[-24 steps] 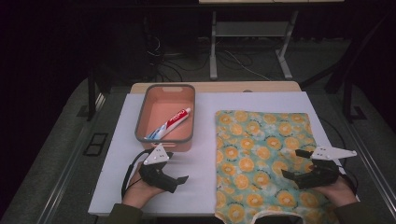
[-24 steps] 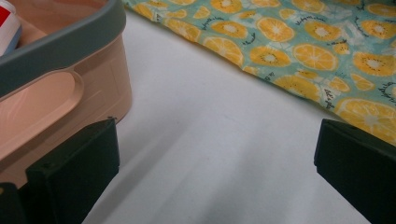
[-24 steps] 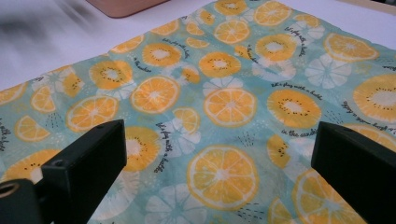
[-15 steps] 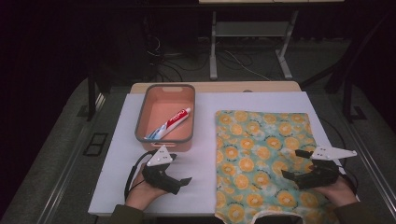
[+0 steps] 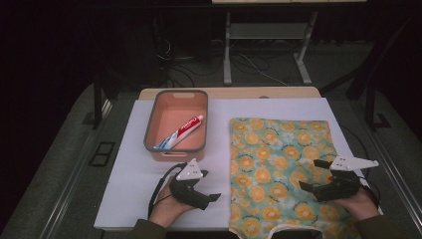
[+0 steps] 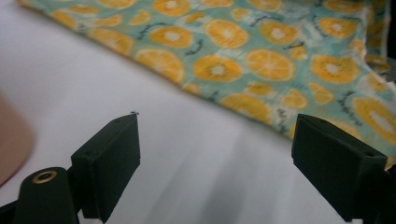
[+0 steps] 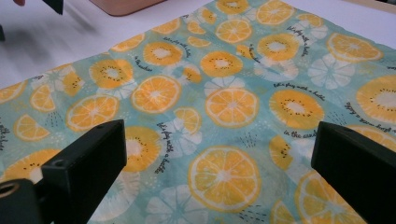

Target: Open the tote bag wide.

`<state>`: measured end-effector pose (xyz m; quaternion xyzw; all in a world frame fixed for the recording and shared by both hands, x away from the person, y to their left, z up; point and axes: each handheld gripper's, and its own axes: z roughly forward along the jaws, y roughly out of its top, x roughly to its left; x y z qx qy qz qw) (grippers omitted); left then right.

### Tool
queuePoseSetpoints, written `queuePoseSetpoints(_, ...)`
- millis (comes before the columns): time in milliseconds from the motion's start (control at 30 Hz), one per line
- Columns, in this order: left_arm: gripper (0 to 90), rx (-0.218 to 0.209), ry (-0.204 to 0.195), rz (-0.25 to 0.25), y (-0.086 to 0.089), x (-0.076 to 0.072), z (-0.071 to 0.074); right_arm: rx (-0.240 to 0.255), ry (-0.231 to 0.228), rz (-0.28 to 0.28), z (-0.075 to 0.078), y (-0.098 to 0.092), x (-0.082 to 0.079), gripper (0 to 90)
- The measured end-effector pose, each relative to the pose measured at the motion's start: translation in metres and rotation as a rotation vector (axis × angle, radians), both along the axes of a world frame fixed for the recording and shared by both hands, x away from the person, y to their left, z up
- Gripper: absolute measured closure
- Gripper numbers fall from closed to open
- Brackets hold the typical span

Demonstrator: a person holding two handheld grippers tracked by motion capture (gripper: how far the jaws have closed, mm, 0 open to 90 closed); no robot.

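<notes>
— So, we have both sets of jaws spread wide with nothing between them; the left gripper hovers over bare white mat just beside the orange-print cloth, the right gripper above the cloth's near right part.

— Then our risk is a poor pinch; thin flat fabric may slip out, or bunch and drag askew.

— And the tray, beside the cloth's far left corner, holding the toothpaste; we could snag it.

A: What do you have on your tabletop?

B: You have one orange-print cloth, one pink bin, one toothpaste tube and two tools: left tool, right tool.
</notes>
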<state>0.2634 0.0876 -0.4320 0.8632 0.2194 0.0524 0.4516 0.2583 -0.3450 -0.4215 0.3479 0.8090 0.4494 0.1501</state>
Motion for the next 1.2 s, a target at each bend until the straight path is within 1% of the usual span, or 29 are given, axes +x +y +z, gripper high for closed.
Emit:
queuePoseSetpoints(133, 14.9, 0.024, 0.011, -0.045, -0.020, -0.003, -0.005, -0.003, 0.002, 0.001, 0.000, 0.001, 0.000, 3.1)
queuePoseSetpoints(267, 15.9, 0.031, 0.028, -0.064, -0.034, -0.003, -0.010, -0.005, 0.002, 0.001, -0.001, 0.001, 0.000, 3.1)
queuePoseSetpoints(367, 17.6, 0.047, 0.039, -0.077, -0.043, -0.003, -0.014, -0.007, 0.003, 0.000, -0.001, 0.001, 0.000, 3.1)
queuePoseSetpoints(467, 19.0, 0.080, 0.034, -0.097, -0.053, -0.003, -0.019, -0.007, 0.004, 0.000, -0.001, 0.001, 0.000, 3.1)
queuePoseSetpoints(500, 22.3, 0.092, 0.028, -0.109, -0.056, -0.004, -0.021, -0.008, 0.004, 0.000, -0.001, 0.001, 0.000, 3.1)
queuePoseSetpoints(533, 28.8, 0.105, 0.023, -0.116, -0.059, -0.004, -0.022, -0.008, 0.002, 0.001, -0.001, 0.001, 0.000, 3.1)
queuePoseSetpoints(567, 28.8, 0.118, 0.006, -0.115, -0.062, -0.005, -0.023, -0.008, 0.002, 0.001, -0.001, 0.001, 0.000, 3.1)
queuePoseSetpoints(600, 39.1, 0.122, -0.012, -0.117, -0.063, -0.006, -0.022, -0.009, 0.001, 0.000, -0.001, 0.001, 0.000, 3.1)
queuePoseSetpoints(633, 45.3, 0.129, -0.029, -0.119, -0.064, -0.007, -0.022, -0.009, 0.000, 0.001, -0.001, 0.001, 0.000, 3.1)
queuePoseSetpoints(667, 45.3, 0.133, -0.039, -0.118, -0.065, -0.007, -0.022, -0.009, 0.000, 0.001, -0.001, 0.001, 0.000, 3.1)
queuePoseSetpoints(700, 56.5, 0.131, -0.047, -0.127, -0.065, -0.008, -0.022, -0.010, -0.001, 0.001, -0.001, 0.001, 0.001, 3.1)
queuePoseSetpoints(733, 56.5, 0.129, -0.048, -0.136, -0.066, -0.009, -0.022, -0.010, -0.001, 0.001, -0.001, 0.001, 0.001, 3.1)
queuePoseSetpoints(767, 67.9, 0.127, -0.051, -0.144, -0.066, -0.009, -0.022, -0.010, 0.003, 0.001, -0.001, 0.001, 0.001, 3.1)
queuePoseSetpoints(800, 73.8, 0.125, -0.054, -0.151, -0.066, -0.010, -0.022, -0.010, 0.003, 0.001, -0.001, 0.001, 0.001, 3.1)
queuePoseSetpoints(833, 73.8, 0.121, -0.054, -0.156, -0.067, -0.010, -0.023, -0.011, 0.003, 0.001, -0.001, 0.001, 0.000, 3.1)
queuePoseSetpoints(867, 85.4, 0.119, -0.054, -0.160, -0.068, -0.010, -0.023, -0.011, 0.000, 0.002, -0.001, 0.002, 0.000, 3.1)
queuePoseSetpoints(900, 85.4, 0.118, -0.054, -0.168, -0.068, -0.010, -0.023, -0.011, 0.000, 0.002, -0.001, 0.002, 0.000, 3.1)
queuePoseSetpoints(933, 89.3, 0.123, -0.055, -0.169, -0.069, -0.010, -0.023, -0.011, 0.000, 0.000, -0.001, 0.002, 0.000, 3.1)
queuePoseSetpoints(1000, 89.6, 0.120, -0.043, -0.164, -0.069, -0.008, -0.022, -0.011, 0.000, -0.002, -0.001, 0.001, 0.000, 3.1)
queuePoseSetpoints(1067, 89.7, 0.131, -0.057, -0.163, -0.070, -0.008, -0.021, -0.010, -0.001, -0.002, -0.001, 0.001, 0.000, 3.1)
queuePoseSetpoints(1133, 89.8, 0.144, -0.062, -0.148, -0.068, -0.006, -0.020, -0.009, -0.002, -0.001, 0.000, 0.001, 0.000, 3.1)
queuePoseSetpoints(1200, 89.9, 0.136, -0.064, -0.129, -0.065, -0.001, -0.018, -0.009, -0.004, -0.001, 0.000, 0.001, 0.000, 3.1)
